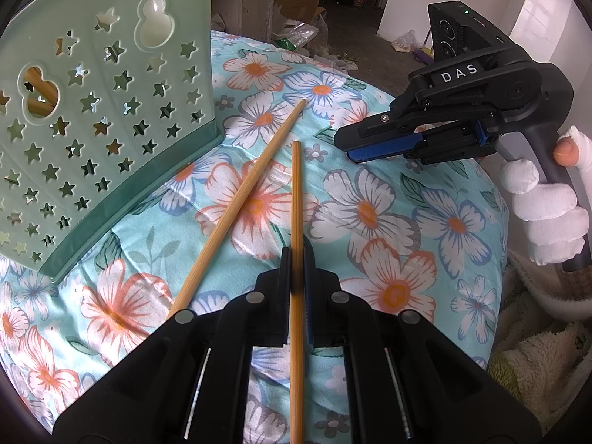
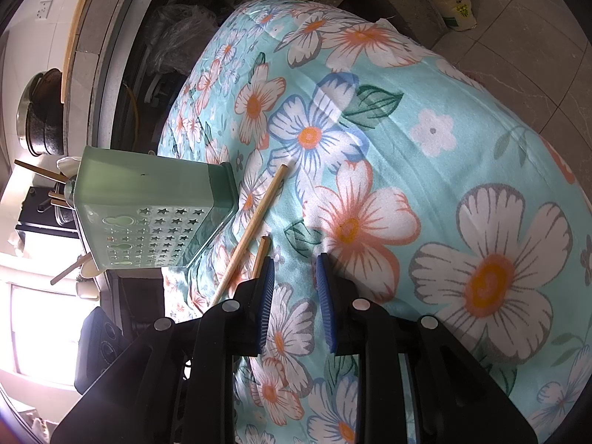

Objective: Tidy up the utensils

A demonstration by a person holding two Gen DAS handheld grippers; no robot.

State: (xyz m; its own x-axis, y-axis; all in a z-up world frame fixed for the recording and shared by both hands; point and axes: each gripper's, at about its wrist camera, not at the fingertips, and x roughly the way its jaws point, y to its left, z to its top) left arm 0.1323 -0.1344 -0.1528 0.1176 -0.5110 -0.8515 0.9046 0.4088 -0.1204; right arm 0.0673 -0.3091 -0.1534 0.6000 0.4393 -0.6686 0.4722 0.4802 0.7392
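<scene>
Bamboo chopstick [image 1: 296, 199]: light, stiff, slippery; left gripper [image 1: 295, 259] clamped apparently mid-shaft; right gripper [image 2: 294, 270] apart, empty, near the holder [image 1: 92, 111].

Held chopstick [image 1: 296, 199]: near end cut off by the bottom edge in left wrist view. Second chopstick [image 1: 236, 203]: lower end hidden under the gripper body. Utensil holder [image 1: 92, 118]: top cropped, contents only glimpsed through the cutouts. Gloved hand [image 1: 547, 203]: clipped at right edge.
</scene>
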